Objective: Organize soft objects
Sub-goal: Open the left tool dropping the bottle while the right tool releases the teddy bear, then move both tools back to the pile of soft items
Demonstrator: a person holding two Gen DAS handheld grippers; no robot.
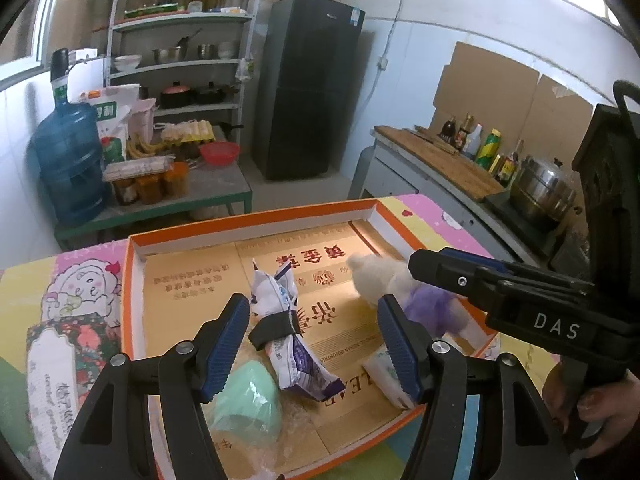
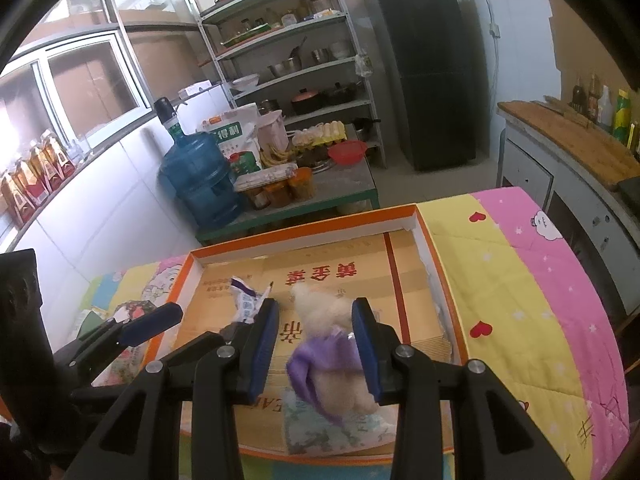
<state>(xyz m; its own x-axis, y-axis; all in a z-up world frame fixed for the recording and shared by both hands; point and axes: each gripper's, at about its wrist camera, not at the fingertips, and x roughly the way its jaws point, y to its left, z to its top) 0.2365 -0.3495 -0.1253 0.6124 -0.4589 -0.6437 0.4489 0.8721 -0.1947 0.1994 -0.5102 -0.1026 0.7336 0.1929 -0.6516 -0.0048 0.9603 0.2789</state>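
Left wrist view: your left claw (image 1: pixel 310 342) gapes empty over one orange tray (image 1: pixel 248 227) holding one strapped packet (image 1: pixel 282 330), one green roll (image 1: pixel 248 402), one plush toy (image 2: pixel 326 344) straddled by your open right claw (image 2: pixel 316 350).

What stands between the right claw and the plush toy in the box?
Nothing visible does. The right claw is open, with the plush toy already between its fingers. The crumpled packet lies off to the left inside the box, out of the way.
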